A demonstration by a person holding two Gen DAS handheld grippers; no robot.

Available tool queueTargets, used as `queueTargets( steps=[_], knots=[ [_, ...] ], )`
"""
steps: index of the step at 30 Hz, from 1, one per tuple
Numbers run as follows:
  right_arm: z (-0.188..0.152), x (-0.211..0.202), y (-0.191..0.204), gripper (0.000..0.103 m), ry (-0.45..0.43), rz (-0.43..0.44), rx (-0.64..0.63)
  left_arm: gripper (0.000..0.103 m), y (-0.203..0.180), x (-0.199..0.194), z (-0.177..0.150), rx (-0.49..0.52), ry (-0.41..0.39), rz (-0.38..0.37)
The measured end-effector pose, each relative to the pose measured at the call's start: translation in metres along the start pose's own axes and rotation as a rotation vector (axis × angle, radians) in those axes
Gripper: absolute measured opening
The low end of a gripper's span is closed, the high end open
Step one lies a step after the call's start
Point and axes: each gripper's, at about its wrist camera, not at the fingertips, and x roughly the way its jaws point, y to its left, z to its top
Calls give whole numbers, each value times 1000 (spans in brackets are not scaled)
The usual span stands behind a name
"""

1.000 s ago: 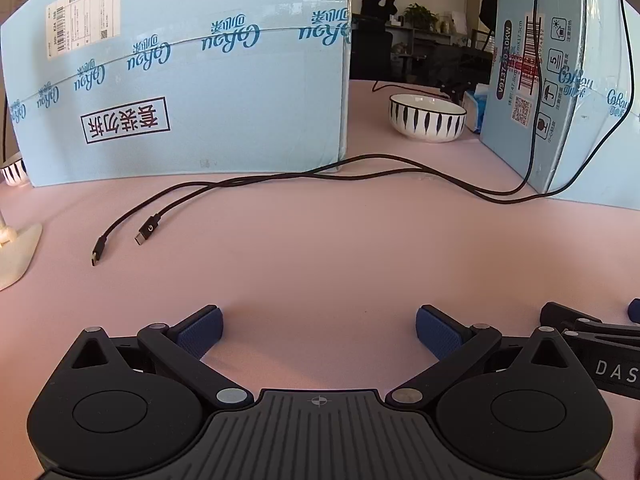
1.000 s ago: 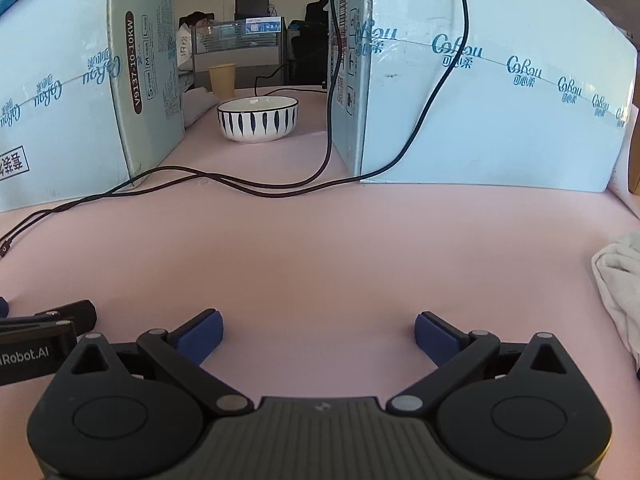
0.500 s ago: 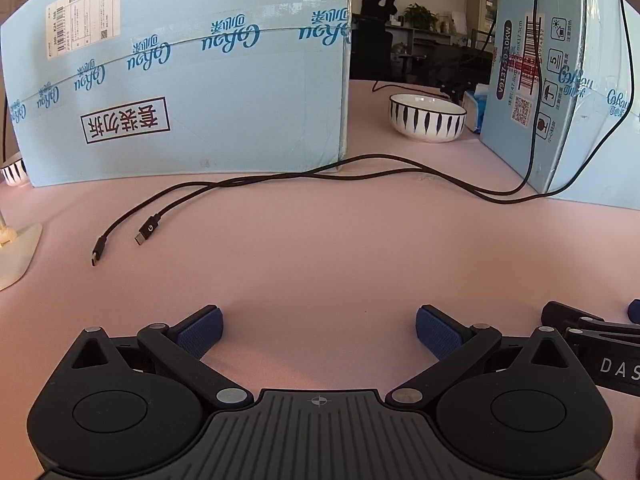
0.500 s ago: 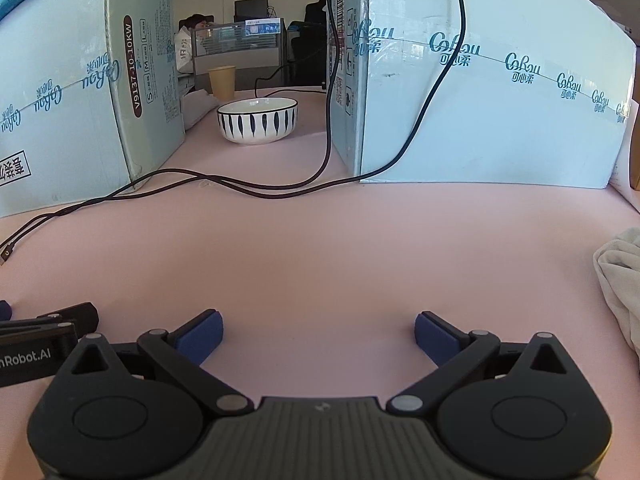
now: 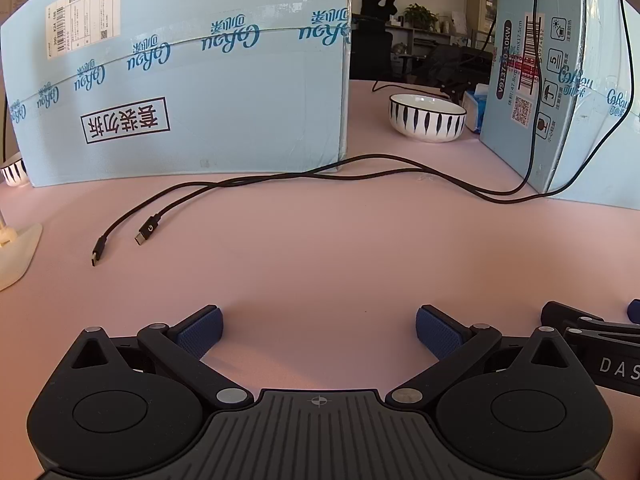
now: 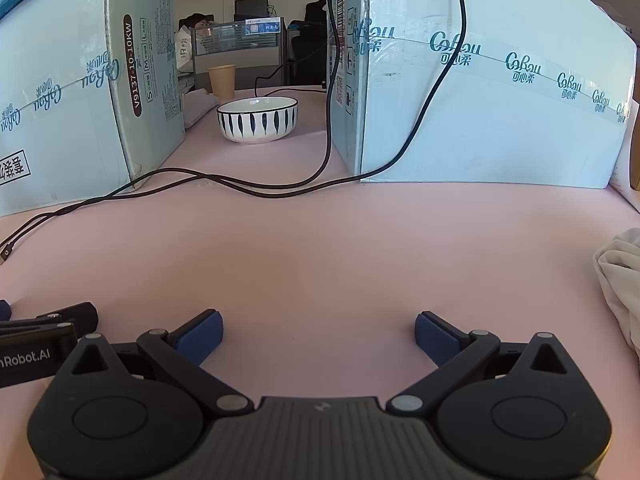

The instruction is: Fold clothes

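Observation:
A crumpled white garment (image 6: 620, 280) lies at the right edge of the right wrist view, mostly cut off by the frame. My right gripper (image 6: 318, 332) hovers low over the pink table (image 6: 320, 248), open, nothing between its blue pads, the cloth well off to its right. My left gripper (image 5: 319, 330) is also open and empty over the pink table (image 5: 320, 240). No clothing shows in the left wrist view. Each gripper sees the other's black finger at its side: the right one (image 5: 592, 324), the left one (image 6: 48, 320).
Two large light-blue cartons (image 5: 180, 92) (image 6: 480, 100) stand at the back with a gap between them. A striped bowl (image 6: 258, 118) and paper cup (image 6: 222, 80) sit in that gap. Black USB cables (image 5: 224, 188) trail across the table. A cream lamp base (image 5: 16, 252) lies far left.
The right wrist view has shifted slightly, so the white garment sits a little lower at the right edge. The left gripper has stayed still.

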Motion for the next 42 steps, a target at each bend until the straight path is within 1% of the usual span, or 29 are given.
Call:
queueTargets(
  steps=[42],
  knots=[
    [-1, 0, 1, 103, -2, -3, 9, 103, 0, 0, 0, -1, 0, 0]
  ],
)
